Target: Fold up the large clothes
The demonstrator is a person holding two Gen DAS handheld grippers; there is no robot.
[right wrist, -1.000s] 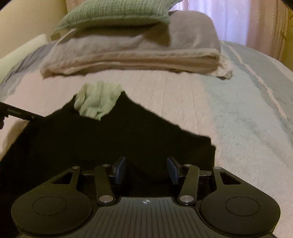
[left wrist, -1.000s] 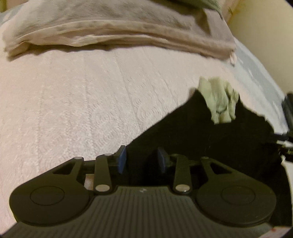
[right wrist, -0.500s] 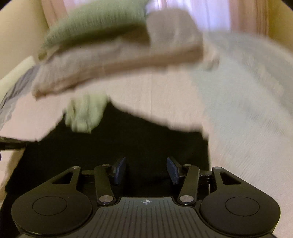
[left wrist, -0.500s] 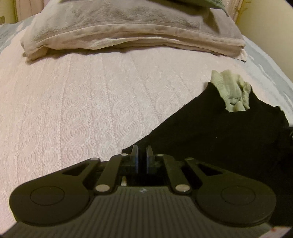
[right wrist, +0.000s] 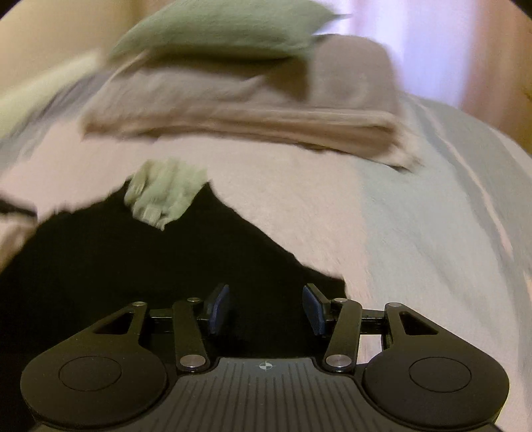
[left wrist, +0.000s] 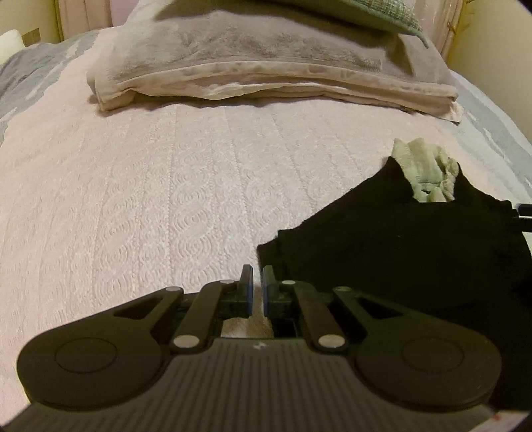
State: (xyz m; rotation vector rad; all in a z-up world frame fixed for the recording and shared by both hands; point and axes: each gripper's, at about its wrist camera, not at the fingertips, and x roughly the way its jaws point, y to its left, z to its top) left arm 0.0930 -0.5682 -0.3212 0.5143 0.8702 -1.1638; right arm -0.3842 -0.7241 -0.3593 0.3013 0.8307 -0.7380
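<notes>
Right now my left gripper [left wrist: 257,277] has its jaws drawn in to a narrow slit with nothing between them; only pink bedspread [left wrist: 166,199] shows through the gap. It sits just left of the nearest corner of the black garment [left wrist: 415,252], close beside the cloth, though I cannot tell whether it touches. On my other side the right gripper [right wrist: 266,299] has its jaws spread wide and empty, poised over the near edge of the black garment [right wrist: 133,266], whose corner ends just beyond the right-hand pad. That view is smeared by motion, so fine detail is lost. The garment lies flat on the bed, spreading between the two tools. Farther along, a crumpled pale green cloth [left wrist: 429,176] rests on its far edge, overlapping the black fabric. Beyond that the pink spread gives way to a grey-blue area [right wrist: 432,216] at the side. At the head of the bed lies a stack of folded beige bedding [left wrist: 266,73], with a green pillow [right wrist: 219,30] on top.
</notes>
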